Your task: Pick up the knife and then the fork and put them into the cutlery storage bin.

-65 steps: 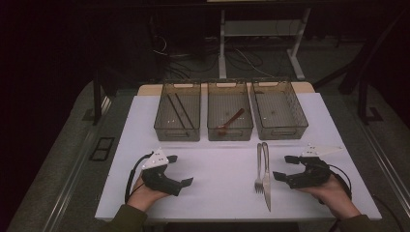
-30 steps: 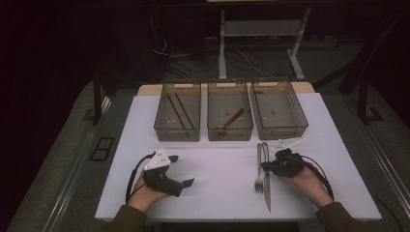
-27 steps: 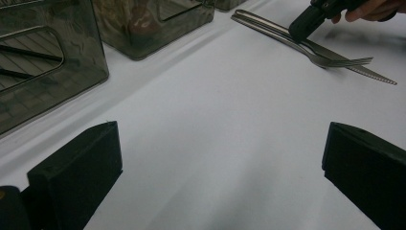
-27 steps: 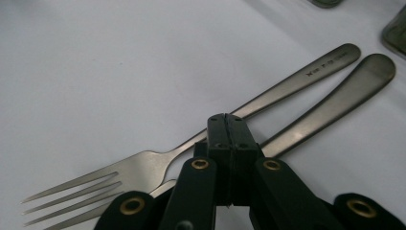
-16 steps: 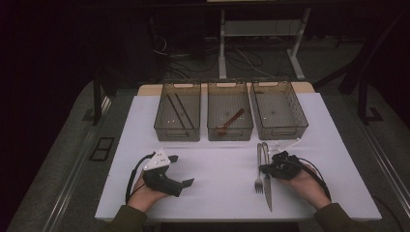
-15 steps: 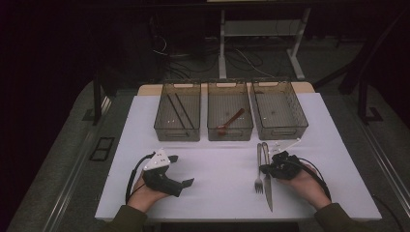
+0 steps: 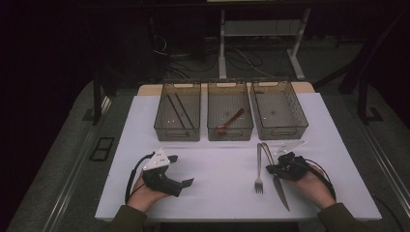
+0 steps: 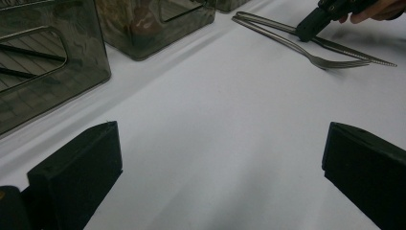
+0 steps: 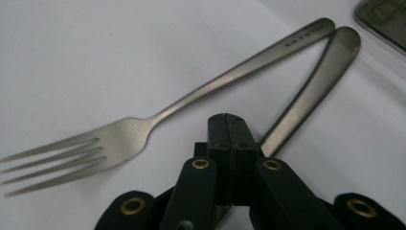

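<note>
The right claw [image 7: 271, 168] was clenched, its two jaws pressed flat together, and its tip rested on the knife [image 7: 276, 177] at about the middle of it; I cannot tell if the blade was pinched between the jaws. The knife lay on the white surface [image 7: 217, 164] just beside the fork [image 7: 259, 166], their handle ends touching near the right bin [image 7: 279, 108]. The left claw [image 7: 186, 183] was released, its jaws wide apart above bare surface, well apart from the cutlery. The middle bin [image 7: 229, 110] held a red spoon [image 7: 230, 121] and the left bin [image 7: 178, 111] held dark chopsticks [image 7: 178, 111]
</note>
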Tool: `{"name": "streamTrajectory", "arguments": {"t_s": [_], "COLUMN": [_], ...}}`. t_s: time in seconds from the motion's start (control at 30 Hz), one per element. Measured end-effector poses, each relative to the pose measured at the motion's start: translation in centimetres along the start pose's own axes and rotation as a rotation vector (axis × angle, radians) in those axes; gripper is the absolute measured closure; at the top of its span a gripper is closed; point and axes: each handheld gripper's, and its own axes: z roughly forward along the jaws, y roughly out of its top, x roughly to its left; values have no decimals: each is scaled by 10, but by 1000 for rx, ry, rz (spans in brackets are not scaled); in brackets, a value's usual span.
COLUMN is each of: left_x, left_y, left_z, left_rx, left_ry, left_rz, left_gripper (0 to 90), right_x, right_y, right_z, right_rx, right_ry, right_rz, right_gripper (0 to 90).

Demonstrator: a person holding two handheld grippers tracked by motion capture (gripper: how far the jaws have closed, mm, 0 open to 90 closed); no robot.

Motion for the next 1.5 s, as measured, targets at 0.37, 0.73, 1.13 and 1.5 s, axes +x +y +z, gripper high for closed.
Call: {"name": "streamTrajectory", "arguments": {"t_s": [0.37, 0.73, 1.13, 1.5], "left_x": [0, -1, -2, -4], "left_y": [0, 0, 1, 1], "left_z": [0, 1, 2, 4], "left_rx": [3, -1, -3, 0], "left_ry": [-10, -15, -27, -41], "left_rz": [4, 5, 9, 15], "left_gripper": [0, 0, 0, 0], "right_x": [-9, -24, -32, -46], "right_y": [-8, -15, -11, 10], "right_z": [-8, -15, -29, -39], "right_rx": [14, 25, -14, 31], "right_ry": [-63, -138, -80, -59], "right_rz": [3, 25, 74, 82], "right_gripper": [890, 890, 766, 588]}}
